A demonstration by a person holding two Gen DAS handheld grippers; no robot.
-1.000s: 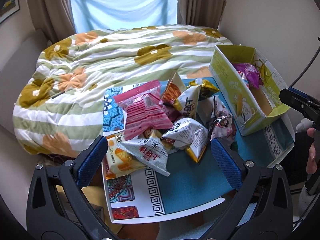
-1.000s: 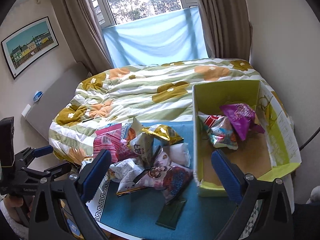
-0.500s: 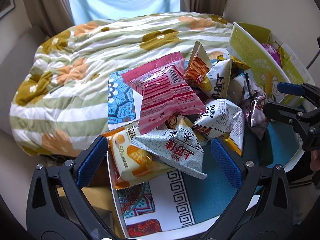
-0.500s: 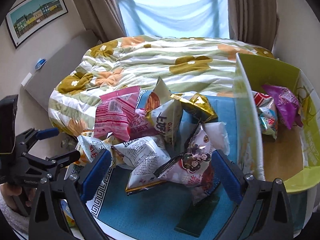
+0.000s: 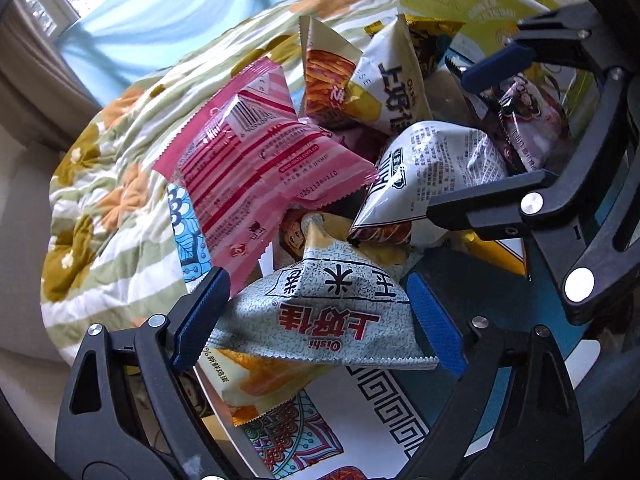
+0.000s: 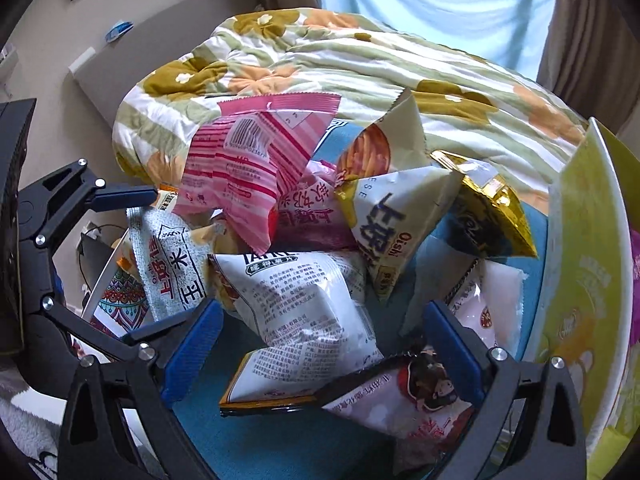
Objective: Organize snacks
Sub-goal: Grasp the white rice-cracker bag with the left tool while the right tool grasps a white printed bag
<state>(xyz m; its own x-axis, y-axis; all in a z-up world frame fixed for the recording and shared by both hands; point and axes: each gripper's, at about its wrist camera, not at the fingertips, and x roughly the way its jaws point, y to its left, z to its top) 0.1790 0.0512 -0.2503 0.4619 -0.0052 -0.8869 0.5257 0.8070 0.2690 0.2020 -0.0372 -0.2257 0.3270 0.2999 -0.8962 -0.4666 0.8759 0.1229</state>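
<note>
Left gripper (image 5: 320,312) reads as spread wide on my feed, its blue pads flanking the grey speckled Oishi bag (image 5: 320,320) at 6 o'clock in the left wrist view; I cannot tell whether either pad touches the bag. Under that bag lies an orange-and-white packet (image 5: 256,384), its lower end overhanging the patterned tray (image 5: 384,412). At 9 to 10 o'clock, the pink striped packet (image 5: 256,168) leans over the tray's left edge toward the floral quilt (image 5: 104,184). At 12 o'clock a packet printed with orange sticks (image 5: 328,80) stands upright, touching a white-and-yellow Oishi bag (image 5: 396,96) just to its right. At centre right sits the white text-covered bag (image 5: 436,172). Right gripper (image 6: 320,344) is also spread, both pads apart; in the right wrist view the white text-covered bag lies between them at 6 o'clock, and the bag with a cartoon girl (image 6: 404,396) rests across the lower right, against the right finger. In the left wrist view this gripper enters from 3 o'clock, one finger above the cartoon-girl bag, the other below the white bag. Gold packet (image 6: 488,208) sits at 2 o'clock in the right view, near the green cardboard box (image 6: 588,264) at 3 o'clock, whose wall stands at the tray's right side.
</note>
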